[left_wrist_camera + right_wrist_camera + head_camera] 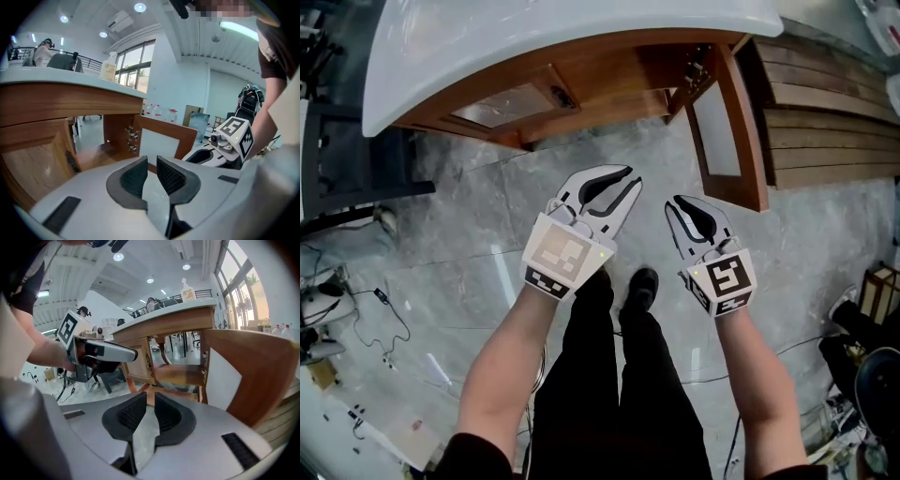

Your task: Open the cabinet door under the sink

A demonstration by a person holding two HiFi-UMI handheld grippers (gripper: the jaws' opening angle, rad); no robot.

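Observation:
The wooden cabinet under the white sink counter (534,37) has its right door (733,122) swung wide open, showing the bare inside (609,82). Its left door (502,105) is shut, with a dark handle (562,97). Both grippers hover over the floor in front of the cabinet and touch nothing. My left gripper (630,178) (152,160) points at the opening, pads a small gap apart and nothing between them. My right gripper (675,202) (150,396) is beside the open door (248,376), also slightly parted and holding nothing.
A slatted wooden panel (834,122) runs behind the open door at the right. Dark furniture (347,159) stands left of the cabinet. Cables (375,309) lie on the marble floor at the left. The person's legs and shoe (642,286) are below the grippers.

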